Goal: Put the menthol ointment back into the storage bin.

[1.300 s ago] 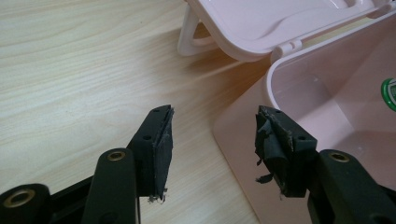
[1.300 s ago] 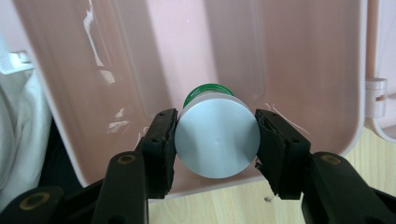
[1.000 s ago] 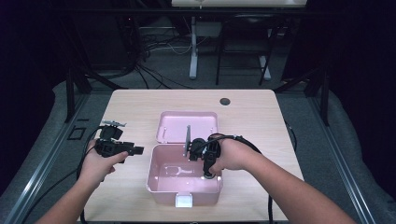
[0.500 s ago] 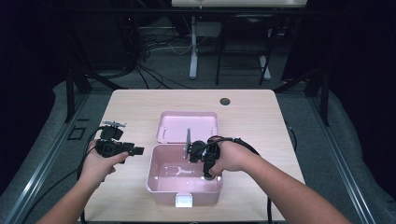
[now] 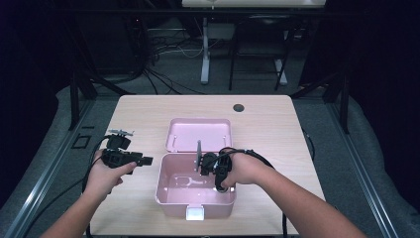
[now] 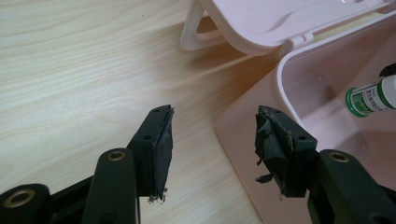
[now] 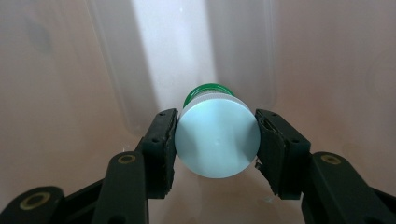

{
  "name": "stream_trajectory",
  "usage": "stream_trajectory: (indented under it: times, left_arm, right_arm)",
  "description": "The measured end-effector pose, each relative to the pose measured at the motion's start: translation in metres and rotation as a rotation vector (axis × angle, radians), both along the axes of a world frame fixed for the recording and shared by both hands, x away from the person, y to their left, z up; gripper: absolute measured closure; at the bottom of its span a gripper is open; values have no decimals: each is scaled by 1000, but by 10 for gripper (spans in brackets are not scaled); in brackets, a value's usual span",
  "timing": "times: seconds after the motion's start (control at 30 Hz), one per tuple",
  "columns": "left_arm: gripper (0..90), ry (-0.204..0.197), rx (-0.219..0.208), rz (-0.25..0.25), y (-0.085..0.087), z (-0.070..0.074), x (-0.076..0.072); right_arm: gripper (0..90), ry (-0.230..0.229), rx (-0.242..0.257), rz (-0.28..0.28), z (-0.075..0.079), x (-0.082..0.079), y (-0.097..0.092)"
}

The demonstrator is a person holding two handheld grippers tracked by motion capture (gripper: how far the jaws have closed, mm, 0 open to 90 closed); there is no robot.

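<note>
Bottle held over the open pink box

The bottle (image 7: 217,139) is gripped by the right gripper (image 7: 217,142), its jaws pressed against both sides of the round white end, with the green-banded body pointing into the pink box (image 5: 168,196). In the high view, the right gripper (image 5: 212,166) is seen inside the box, whose lid (image 5: 199,134) is laid back on the counter (image 5: 148,114). The left gripper (image 6: 212,140) is held with its jaws wide apart and nothing between them, just beside the box's outer corner; the bottle (image 6: 371,97) is glimpsed beyond the rim.
</note>
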State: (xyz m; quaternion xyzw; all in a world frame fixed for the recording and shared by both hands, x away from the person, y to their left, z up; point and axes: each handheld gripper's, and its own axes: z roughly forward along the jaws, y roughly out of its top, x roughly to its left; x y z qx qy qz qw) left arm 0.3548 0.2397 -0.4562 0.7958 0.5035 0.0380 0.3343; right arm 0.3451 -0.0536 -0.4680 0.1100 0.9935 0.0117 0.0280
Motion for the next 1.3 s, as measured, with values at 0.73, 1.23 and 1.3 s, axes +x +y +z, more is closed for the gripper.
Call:
stream_trajectory:
  times: [0.73, 1.23, 1.3]
  left_arm:
    - [467, 0, 0, 4, -1, 0, 1]
    - [467, 3, -1, 2, -2, -1, 1]
    - [467, 3, -2, 3, -1, -1, 1]
  right_arm:
    - [506, -4, -20, 45, -12, -1, 7]
    - [506, -3, -53, 77, -19, -2, 11]
    - [506, -3, -58, 82, -21, -2, 11]
